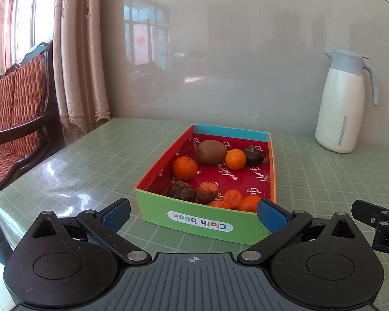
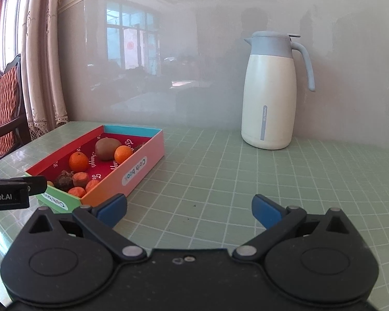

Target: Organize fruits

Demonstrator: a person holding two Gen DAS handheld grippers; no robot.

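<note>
While both grippers hung low over the green gridded counter [image 2: 220, 171], the fruit lay gathered in a shallow cardboard box [image 1: 202, 223] with a green near wall, a blue far wall and a red printed floor. Inside it sat a brown kiwi [image 1: 211, 152] at the far end, a whole orange [image 1: 184, 168] by the left wall and a smaller orange [image 1: 235, 159] touching the kiwi's right side. A dark, wrinkled fruit [image 1: 252, 154] rested in the far right corner, another dark fruit [image 1: 181, 191] at the near left, and just beside that a brownish fruit with exposed orange flesh [image 1: 207, 191]. Peeled orange pieces [image 1: 232, 199] clustered against the near wall. From the left wrist the box stood straight ahead, between the spread blue fingers [image 1: 116, 213] of the left gripper [image 1: 193, 213], which were released and empty. The right wrist view alone showed the box's pink and orange side wall [image 2: 132, 172], with the box off to the left and bare counter between the right gripper [image 2: 189, 208] fingers, likewise released and holding nothing. A white and grey-blue thermos jug [image 2: 269, 90] stood upright near the wall, well apart from the box.
</note>
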